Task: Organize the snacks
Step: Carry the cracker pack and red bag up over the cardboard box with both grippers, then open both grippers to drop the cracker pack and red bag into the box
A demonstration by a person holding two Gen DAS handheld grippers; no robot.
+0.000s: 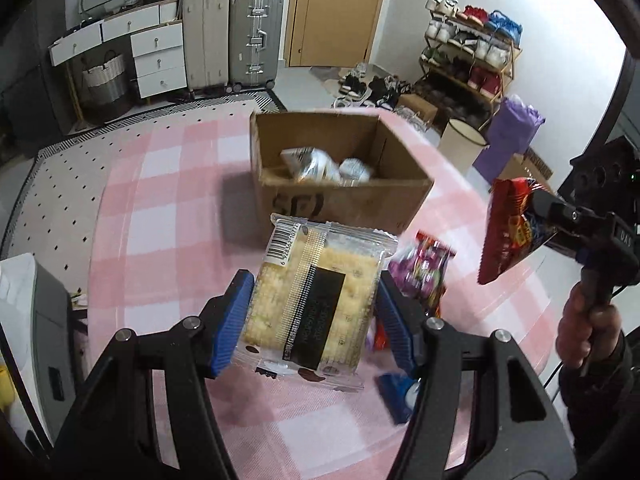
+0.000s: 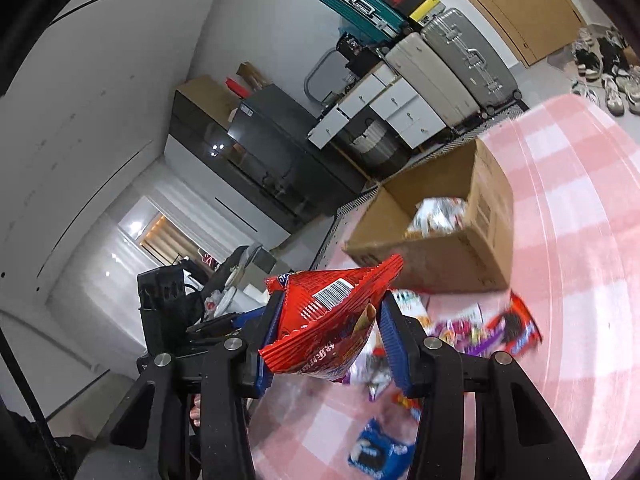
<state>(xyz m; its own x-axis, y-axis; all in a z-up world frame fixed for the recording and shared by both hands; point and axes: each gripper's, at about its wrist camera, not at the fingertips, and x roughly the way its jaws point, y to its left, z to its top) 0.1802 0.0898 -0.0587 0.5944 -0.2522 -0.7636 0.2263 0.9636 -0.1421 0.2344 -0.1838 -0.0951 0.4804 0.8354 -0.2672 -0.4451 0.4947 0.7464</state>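
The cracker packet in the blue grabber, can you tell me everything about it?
The cracker packet is a clear plastic wrapper over pale, speckled square crackers, with a black label, a gold dotted strip and a barcode near its far edge. It looks sealed. The left hand-held gripper clamps its two sides between blue pads, holding it above the pink checked tablecloth.

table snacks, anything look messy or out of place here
Yes. Several packets lie scattered and overlapping on the pink checked cloth beside the cardboard box, not in it, among them a blue cookie pack lying apart. The left claw holds a cracker pack, the right claw a red bag.
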